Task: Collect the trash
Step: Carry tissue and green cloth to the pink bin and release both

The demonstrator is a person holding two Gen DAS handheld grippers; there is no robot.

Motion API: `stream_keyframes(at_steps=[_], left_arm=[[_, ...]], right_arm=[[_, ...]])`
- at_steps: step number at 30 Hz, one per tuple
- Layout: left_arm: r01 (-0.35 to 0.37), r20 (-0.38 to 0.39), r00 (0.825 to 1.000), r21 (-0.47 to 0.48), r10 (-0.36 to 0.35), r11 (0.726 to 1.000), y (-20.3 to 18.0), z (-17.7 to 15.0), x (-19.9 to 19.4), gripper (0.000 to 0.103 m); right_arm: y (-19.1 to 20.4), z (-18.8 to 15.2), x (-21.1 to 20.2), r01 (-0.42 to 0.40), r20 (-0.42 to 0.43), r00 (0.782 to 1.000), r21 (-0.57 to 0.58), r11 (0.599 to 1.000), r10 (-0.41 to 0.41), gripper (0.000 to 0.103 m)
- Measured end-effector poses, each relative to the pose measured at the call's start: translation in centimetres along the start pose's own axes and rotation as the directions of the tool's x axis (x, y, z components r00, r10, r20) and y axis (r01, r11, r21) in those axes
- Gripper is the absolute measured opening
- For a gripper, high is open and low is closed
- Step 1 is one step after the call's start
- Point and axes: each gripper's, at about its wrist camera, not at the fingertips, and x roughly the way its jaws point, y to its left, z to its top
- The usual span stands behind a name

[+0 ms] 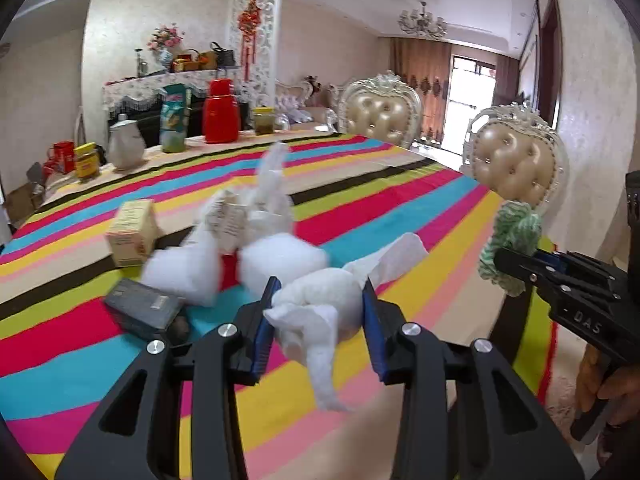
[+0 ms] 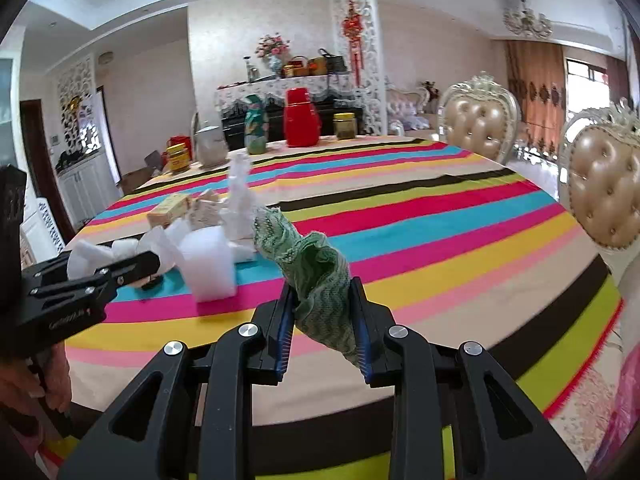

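Fingers (image 1: 262, 326) of the left gripper (image 1: 318, 320) clamp a crumpled white tissue (image 1: 320, 304) above the near edge of the striped bench (image 1: 400, 208), while the right gripper (image 2: 322, 320) is clenched on a green knitted cloth (image 2: 316, 280) held just off the bench's near right side. On the bench, from left: a dark grey box (image 1: 144, 314), a yellowish carton (image 1: 132, 232) and a heap of white foam and paper scraps (image 1: 256, 240). Far left stand jars, a white jug (image 1: 126, 146) and a red flask (image 1: 220, 112); two padded chairs (image 1: 516, 160) line the right side.
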Motion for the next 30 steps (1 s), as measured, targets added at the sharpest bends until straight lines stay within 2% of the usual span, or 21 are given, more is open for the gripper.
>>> stream_keyframes(at_steps=[4,8,13,16,20,25,30], left_arm=[[0.059,-0.028,0.998,0.022,-0.059,0.998,-2.7,0.0,1.0,0.039],[0.076,-0.031,0.997,0.068,-0.074,0.995,-5.6,0.1,1.8,0.039],[0.133,-0.051,0.990,0.092,-0.129,0.987,-9.2,0.4,2.8,0.039],[0.163,-0.048,0.986,0.126,-0.158,0.978,-11.7,0.6,3.2,0.039],[0.234,-0.064,0.972,0.167,-0.226,0.958,-15.7,0.7,3.9,0.039],[0.351,-0.104,0.936,0.214,-0.336,0.911,-21.1,0.6,4.7,0.039],[0.471,-0.149,0.882,0.259,-0.447,0.843,-27.5,0.5,5.6,0.039]], right_arm=[[-1.7,-0.3,-0.3,0.023,-0.003,1.000,0.017,1.000,-0.022,0.027],[-3.3,-0.7,-1.2,0.049,0.004,0.999,0.031,0.998,-0.049,0.027],[-5.5,-1.3,-3.1,0.102,0.024,0.994,0.047,0.994,-0.103,0.027],[-7.1,-1.8,-4.7,0.143,0.033,0.989,0.055,0.988,-0.144,0.027],[-9.7,-2.9,-7.4,0.205,0.039,0.977,0.087,0.975,-0.209,0.027],[-13.4,-4.5,-11.3,0.300,0.049,0.950,0.136,0.944,-0.308,0.027],[-17.6,-6.6,-15.3,0.420,0.028,0.901,0.203,0.885,-0.434,0.027]])
